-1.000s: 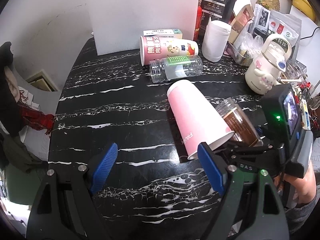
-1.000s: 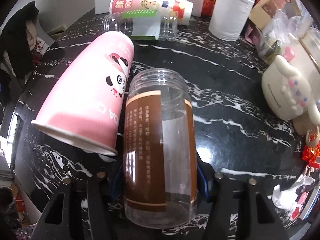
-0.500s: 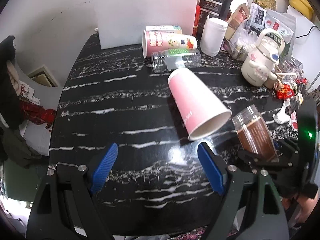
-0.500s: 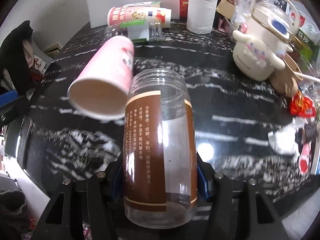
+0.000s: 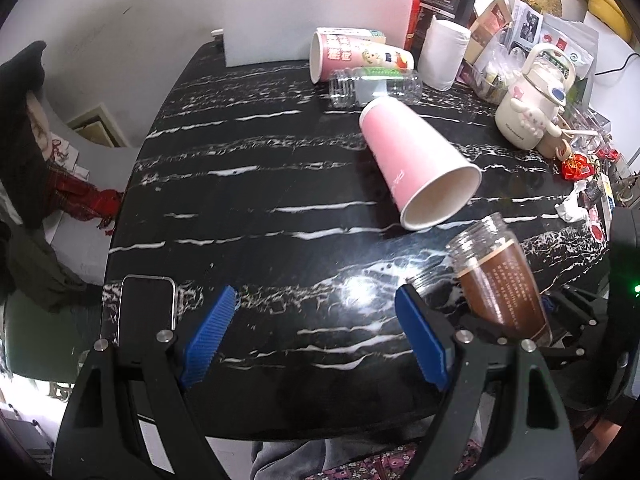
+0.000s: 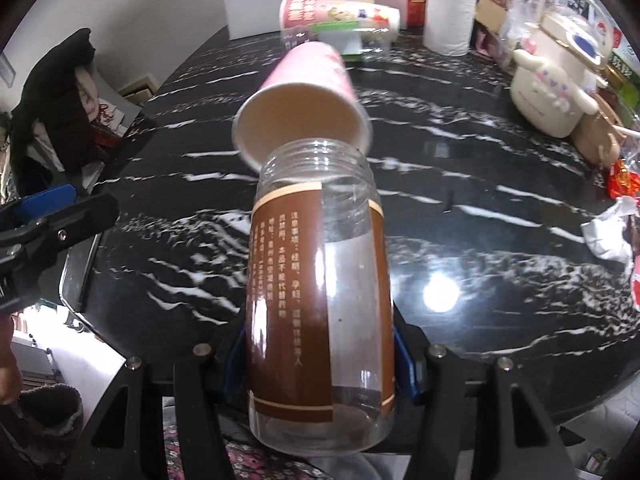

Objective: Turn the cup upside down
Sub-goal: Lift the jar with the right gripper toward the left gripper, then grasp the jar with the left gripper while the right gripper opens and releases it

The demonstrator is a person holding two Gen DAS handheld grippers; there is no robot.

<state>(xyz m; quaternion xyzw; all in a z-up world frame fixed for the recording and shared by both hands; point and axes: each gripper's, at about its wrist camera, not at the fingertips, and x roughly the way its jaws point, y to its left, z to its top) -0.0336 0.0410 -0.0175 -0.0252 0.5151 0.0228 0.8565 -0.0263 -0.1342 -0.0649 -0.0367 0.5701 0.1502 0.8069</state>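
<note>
Holding a clear plastic jar with a brown label (image 6: 320, 312) lifted off the black white-veined marble worktop (image 5: 248, 216), the right gripper (image 6: 320, 364) has its blue-padded fingers closed on the jar's lower body, open mouth pointing forward. The left gripper (image 5: 316, 340) hangs over the near edge with its fingers spread wide and nothing between them.

The likeliest trouble is the pink paper cup (image 5: 416, 168) lying on its side just ahead of the jar's mouth: turning the jar over here could sweep its rim into the cup and send it rolling. The smooth jar, gripped near its base, might also slip or pivot between the pads during the turn.

Farther back lie a printed paper cup (image 5: 356, 56) and a clear bottle with a green label (image 5: 376, 86), both on their sides, beside an upright white paper roll (image 5: 444, 54). A cream cartoon kettle (image 5: 528, 120) and crumpled wrappers crowd the right side; a black phone (image 5: 146, 308) rests near the left gripper.
</note>
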